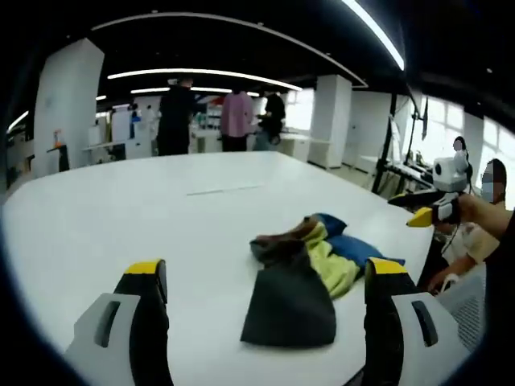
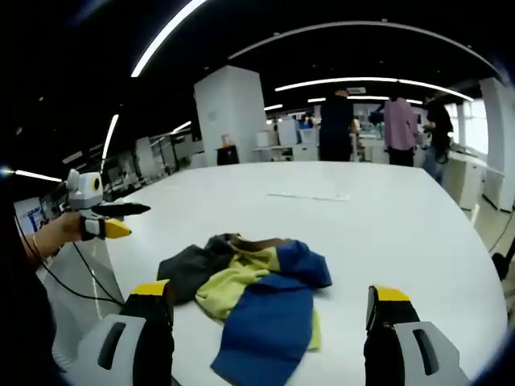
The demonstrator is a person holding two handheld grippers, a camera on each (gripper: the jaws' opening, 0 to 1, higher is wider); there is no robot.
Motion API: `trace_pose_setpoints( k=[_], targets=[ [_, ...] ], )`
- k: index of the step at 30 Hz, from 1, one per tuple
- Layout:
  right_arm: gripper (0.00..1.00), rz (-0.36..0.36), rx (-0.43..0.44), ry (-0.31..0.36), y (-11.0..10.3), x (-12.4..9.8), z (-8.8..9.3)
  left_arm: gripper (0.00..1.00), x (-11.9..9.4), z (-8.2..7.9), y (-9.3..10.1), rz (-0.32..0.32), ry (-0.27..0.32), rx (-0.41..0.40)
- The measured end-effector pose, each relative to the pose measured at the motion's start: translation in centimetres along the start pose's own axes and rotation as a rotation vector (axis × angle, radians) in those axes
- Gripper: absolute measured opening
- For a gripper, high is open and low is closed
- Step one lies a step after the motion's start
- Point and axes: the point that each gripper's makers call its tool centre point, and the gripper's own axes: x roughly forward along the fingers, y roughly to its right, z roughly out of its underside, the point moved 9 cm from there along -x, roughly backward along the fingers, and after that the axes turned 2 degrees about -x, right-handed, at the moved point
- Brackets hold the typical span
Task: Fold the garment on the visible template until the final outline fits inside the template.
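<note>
A crumpled garment (image 1: 302,277) in dark grey, blue, yellow-green and brown lies on the white table (image 1: 121,201), just beyond my left gripper (image 1: 265,269), whose jaws stand wide apart and open with nothing in them. In the right gripper view the same garment (image 2: 257,293) lies with its blue part nearest, in front of my right gripper (image 2: 269,291), also open and holding nothing. The right gripper (image 1: 425,211) hangs in a hand above the table's right edge, and the left gripper (image 2: 113,219) is held likewise at the left. A thin pale strip (image 1: 224,190) marks the table farther back.
The round white table (image 2: 402,217) spreads wide behind the garment. Three people (image 1: 233,121) stand at desks beyond its far edge. White pillars (image 2: 229,117) and office furniture fill the background. A cable (image 2: 80,277) hangs by the person's hand at the left.
</note>
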Motion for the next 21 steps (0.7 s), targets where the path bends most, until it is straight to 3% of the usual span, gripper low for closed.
trace_pose_setpoints(
  k=[21],
  targets=[
    [0.99,0.003,0.008,0.005,0.39,-0.01,0.06,0.99,-0.08,-0.1,-0.1,-0.004,-0.007,0.008]
  ],
)
